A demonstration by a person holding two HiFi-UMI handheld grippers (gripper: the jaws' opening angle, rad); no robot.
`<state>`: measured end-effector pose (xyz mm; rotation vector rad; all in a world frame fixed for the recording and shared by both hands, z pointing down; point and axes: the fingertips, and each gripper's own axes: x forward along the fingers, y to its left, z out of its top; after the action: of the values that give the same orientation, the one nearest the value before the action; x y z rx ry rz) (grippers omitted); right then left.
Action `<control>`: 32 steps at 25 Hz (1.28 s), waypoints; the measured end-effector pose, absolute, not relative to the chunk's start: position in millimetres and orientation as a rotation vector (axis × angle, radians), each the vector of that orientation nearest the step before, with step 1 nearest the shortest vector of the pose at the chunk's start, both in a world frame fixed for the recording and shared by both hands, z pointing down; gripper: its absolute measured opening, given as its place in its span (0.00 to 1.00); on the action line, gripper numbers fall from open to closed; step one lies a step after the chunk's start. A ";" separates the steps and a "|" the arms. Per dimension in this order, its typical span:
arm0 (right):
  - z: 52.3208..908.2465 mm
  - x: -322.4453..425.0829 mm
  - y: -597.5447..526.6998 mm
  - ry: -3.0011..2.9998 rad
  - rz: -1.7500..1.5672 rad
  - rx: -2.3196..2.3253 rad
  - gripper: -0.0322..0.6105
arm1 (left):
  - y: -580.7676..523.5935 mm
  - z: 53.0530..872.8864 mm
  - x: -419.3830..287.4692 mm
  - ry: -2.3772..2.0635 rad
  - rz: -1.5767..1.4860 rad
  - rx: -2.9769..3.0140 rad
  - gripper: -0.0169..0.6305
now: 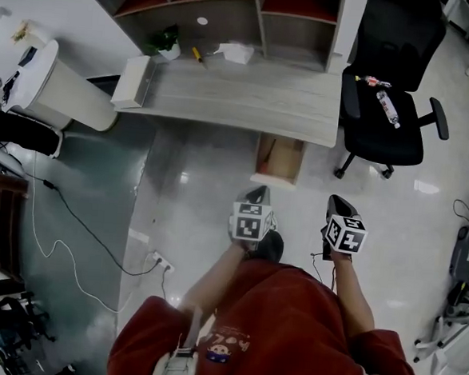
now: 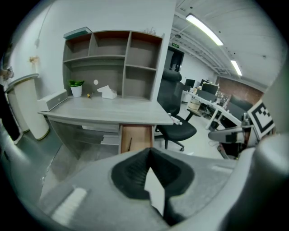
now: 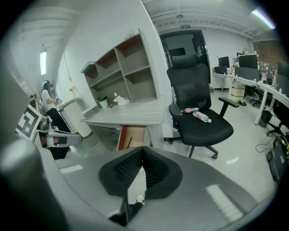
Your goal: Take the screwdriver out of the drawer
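Note:
A wooden drawer (image 1: 278,158) stands pulled out under the grey desk (image 1: 248,103), near its right end. In the left gripper view the drawer (image 2: 135,136) holds a thin dark stick-like thing (image 2: 130,144), too small to identify; the right gripper view shows the drawer (image 3: 133,136) with it (image 3: 130,141) too. My left gripper (image 1: 259,192) and right gripper (image 1: 335,200) hover side by side over the floor, short of the drawer. Both are shut with nothing held, the left (image 2: 149,150) and the right (image 3: 142,150) with their pads meeting at the tips.
A black office chair (image 1: 384,113) with a bottle (image 1: 388,104) on its seat stands right of the desk. On the desk lie a small yellow tool (image 1: 196,54), a potted plant (image 1: 168,42) and a tissue box (image 1: 237,53). A white bin (image 1: 61,86) and floor cables (image 1: 70,251) are at the left.

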<state>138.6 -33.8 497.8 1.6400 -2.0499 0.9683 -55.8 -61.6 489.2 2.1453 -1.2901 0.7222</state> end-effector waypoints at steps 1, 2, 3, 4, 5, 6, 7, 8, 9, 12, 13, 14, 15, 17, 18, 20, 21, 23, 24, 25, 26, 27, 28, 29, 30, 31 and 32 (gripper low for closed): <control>497.7 133.5 -44.0 -2.048 0.969 1.640 0.05 | -71.7 490.7 -58.8 -1.279 0.724 2.149 0.03; 498.2 129.2 -54.0 -2.045 0.971 1.641 0.05 | -81.6 492.6 -61.3 -1.269 0.724 2.150 0.03; 499.1 125.5 -63.9 -2.040 0.973 1.643 0.05 | -91.9 494.2 -63.5 -1.261 0.723 2.152 0.03; 500.2 122.1 -73.7 -2.035 0.975 1.645 0.05 | -102.6 495.0 -65.7 -1.256 0.720 2.155 0.03; 501.1 118.7 -83.3 -2.030 0.976 1.646 0.05 | -113.2 495.0 -68.0 -1.252 0.715 2.158 0.03; 501.5 115.5 -92.4 -2.027 0.976 1.647 0.05 | -122.8 494.7 -70.5 -1.247 0.713 2.159 0.03; 501.5 112.7 -101.1 -2.023 0.975 1.649 0.05 | -131.4 494.4 -73.1 -1.242 0.714 2.159 0.03; 500.9 110.5 -109.3 -2.020 0.973 1.654 0.05 | -139.4 494.2 -75.5 -1.236 0.719 2.160 0.03; 500.0 108.7 -117.2 -2.016 0.972 1.661 0.05 | -147.4 494.0 -77.4 -1.229 0.723 2.164 0.03; 497.0 104.8 -139.1 -2.007 0.966 1.683 0.05 | -171.5 493.5 -81.0 -1.208 0.731 2.187 0.03; 496.2 103.7 -144.7 -2.002 0.964 1.691 0.05 | -178.2 493.2 -82.1 -1.201 0.731 2.194 0.03; 495.5 102.4 -149.2 -1.998 0.965 1.701 0.05 | -183.6 492.9 -83.3 -1.193 0.732 2.199 0.03; 494.8 101.1 -153.0 -1.994 0.966 1.713 0.05 | -187.9 492.6 -84.4 -1.185 0.732 2.204 0.03; 493.8 98.3 -160.5 -1.990 0.969 1.735 0.05 | -195.2 492.6 -85.4 -1.166 0.738 2.220 0.03; 493.6 96.9 -163.6 -1.989 0.969 1.743 0.05 | -198.2 492.8 -85.5 -1.158 0.742 2.229 0.03; 494.1 94.4 -166.8 -1.990 0.965 1.752 0.05 | -201.0 494.7 -85.7 -1.146 0.750 2.242 0.03; 494.8 93.6 -167.3 -1.990 0.962 1.753 0.05 | -201.2 496.4 -86.2 -1.143 0.754 2.244 0.03; 497.5 92.9 -167.9 -1.990 0.963 1.756 0.05 | -201.4 500.5 -87.4 -1.142 0.759 2.241 0.03; 499.6 92.8 -167.9 -1.989 0.966 1.757 0.05 | -201.5 502.6 -87.7 -1.143 0.759 2.239 0.03; 502.2 93.0 -167.7 -1.987 0.970 1.757 0.05 | -201.8 504.8 -87.7 -1.143 0.758 2.238 0.03; 505.1 93.0 -167.5 -1.984 0.974 1.756 0.05 | -202.3 506.8 -87.5 -1.142 0.757 2.236 0.03; 507.8 92.8 -167.6 -1.981 0.977 1.754 0.05 | -202.8 508.7 -87.4 -1.142 0.756 2.234 0.03; 509.8 92.3 -168.1 -1.981 0.980 1.751 0.05 | -203.1 510.6 -87.4 -1.141 0.755 2.231 0.03; 511.0 91.9 -168.7 -1.983 0.981 1.749 0.05 | -203.0 512.5 -87.0 -1.139 0.758 2.228 0.03; 512.0 91.8 -169.0 -1.986 0.981 1.747 0.05 | -202.5 514.4 -86.2 -1.138 0.762 2.226 0.03; 513.2 92.2 -169.0 -1.988 0.982 1.745 0.05 | -201.9 516.3 -84.8 -1.136 0.768 2.226 0.03; 514.8 93.3 -169.0 -1.988 0.984 1.743 0.05 | -201.7 518.0 -83.1 -1.134 0.774 2.226 0.03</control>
<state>93.3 -169.0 514.8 1.7434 -1.9883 0.9838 -83.1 -201.7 518.0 2.2259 -1.1339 0.7740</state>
